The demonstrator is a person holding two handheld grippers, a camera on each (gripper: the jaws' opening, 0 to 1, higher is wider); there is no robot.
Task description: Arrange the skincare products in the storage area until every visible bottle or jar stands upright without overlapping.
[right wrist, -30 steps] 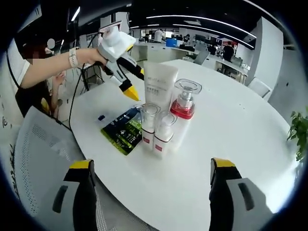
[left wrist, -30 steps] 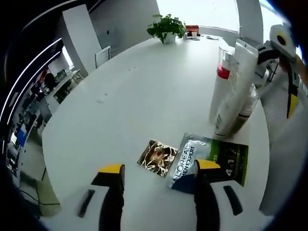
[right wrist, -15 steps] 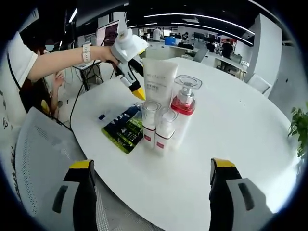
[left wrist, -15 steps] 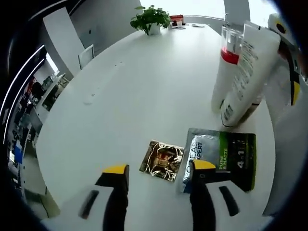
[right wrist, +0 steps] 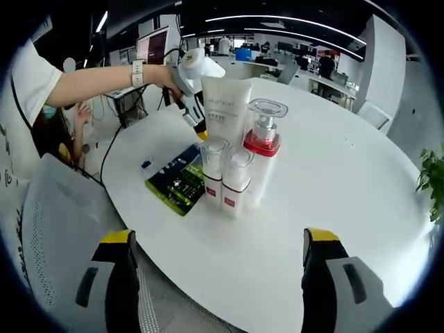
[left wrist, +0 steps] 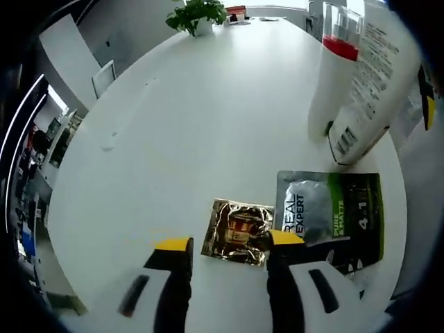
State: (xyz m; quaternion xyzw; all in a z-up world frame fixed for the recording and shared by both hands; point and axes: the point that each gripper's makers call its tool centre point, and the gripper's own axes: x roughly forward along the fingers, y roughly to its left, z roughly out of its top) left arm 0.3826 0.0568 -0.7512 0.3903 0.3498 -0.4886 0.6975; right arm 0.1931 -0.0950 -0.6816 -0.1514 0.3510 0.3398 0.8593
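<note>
In the right gripper view a white tube (right wrist: 225, 107), a clear-capped pump bottle with a red band (right wrist: 262, 142) and two small clear-capped bottles (right wrist: 211, 173) (right wrist: 236, 184) stand upright in a tight cluster on the white table (right wrist: 333, 180). A green sachet (right wrist: 177, 182) lies flat beside them. My right gripper (right wrist: 218, 239) is open, well short of the cluster. My left gripper (left wrist: 229, 243) is open just above a gold foil sachet (left wrist: 239, 223), with the green sachet (left wrist: 331, 215) at its right. The tube (left wrist: 378, 83) and red-banded bottle (left wrist: 336, 66) rise beyond.
A person's hand holds the left gripper (right wrist: 198, 125) partly behind the tube. A small blue item (right wrist: 146, 165) lies near the green sachet. A mesh chair (right wrist: 55, 222) stands at the near table edge. A potted plant (left wrist: 191, 10) sits at the table's far end.
The left gripper has dropped lower and closer to the gold sachet, and its jaws now straddle the sachet's near edge. The right gripper and the bottles have stayed put.
</note>
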